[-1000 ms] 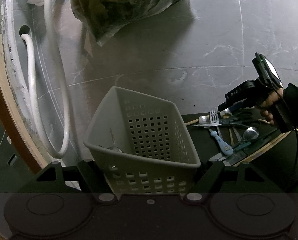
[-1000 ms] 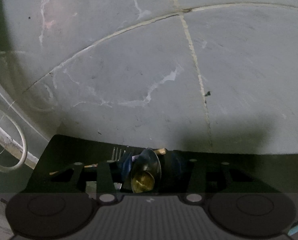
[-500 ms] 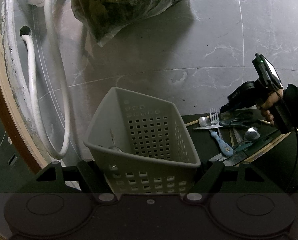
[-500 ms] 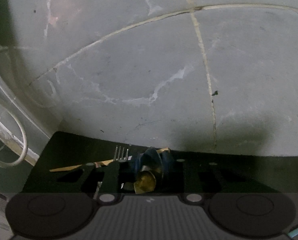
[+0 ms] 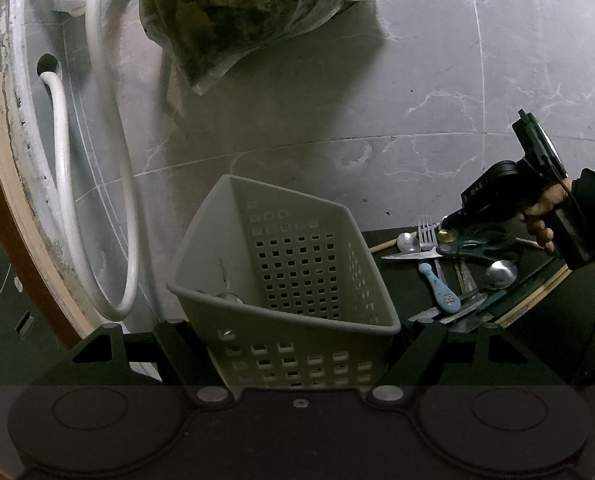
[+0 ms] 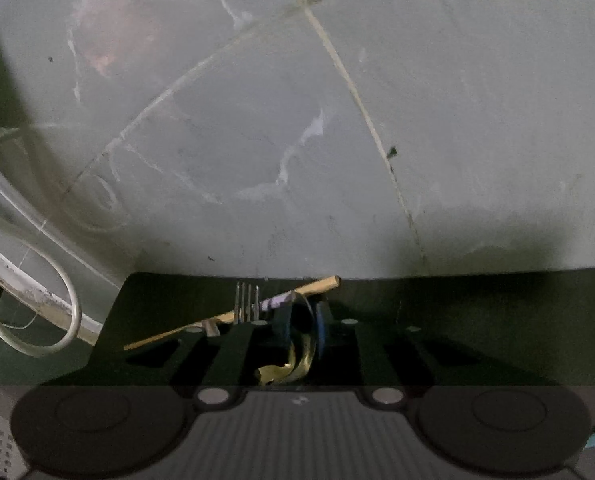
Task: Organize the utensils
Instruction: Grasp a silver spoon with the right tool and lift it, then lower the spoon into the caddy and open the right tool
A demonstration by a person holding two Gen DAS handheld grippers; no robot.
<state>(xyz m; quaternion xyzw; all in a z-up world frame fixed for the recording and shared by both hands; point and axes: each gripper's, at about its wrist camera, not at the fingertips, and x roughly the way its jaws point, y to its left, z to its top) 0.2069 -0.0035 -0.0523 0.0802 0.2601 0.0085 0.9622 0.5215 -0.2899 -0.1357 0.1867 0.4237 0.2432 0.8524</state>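
- Two views split the scene: the left wrist camera takes in the basket and the whole spread of cutlery, while the right wrist camera sees only a close patch of that spread past its own jaws.
- From the left wrist view, the left gripper (image 5: 297, 344) has its jaws clenched on the near wall of a grey perforated basket (image 5: 293, 264), which stands tilted at the left end of the black worktop (image 5: 393, 284).
- Only this view shows the cutlery pile to the right of the basket: a fork (image 5: 426, 232), a small spoon (image 5: 408, 242), green-handled scissors (image 5: 463, 250), a larger spoon (image 5: 499, 274) and a blue-handled utensil (image 5: 441, 294), lying close and partly crossing.
- It also shows the person's hand (image 5: 545, 216) holding the right gripper (image 5: 446, 227), whose tip is down at the pile beside the fork, with a brass-coloured piece at it.
- From the right wrist view, the right gripper (image 6: 301, 330) has just drawn its jaws nearly together around a brass-coloured utensil (image 6: 293, 364); blue pads (image 6: 321, 328) sit against it, and what kind of utensil it is cannot be told.
- Only here do the fork tines (image 6: 247, 300) and a wooden chopstick (image 6: 257, 308) appear just beyond the fingertips, the chopstick lying slantwise.
- A white hose (image 5: 97, 160) and a plastic bag of dark leaves (image 5: 249, 12) on the tiled floor show clearly in the left view alone.
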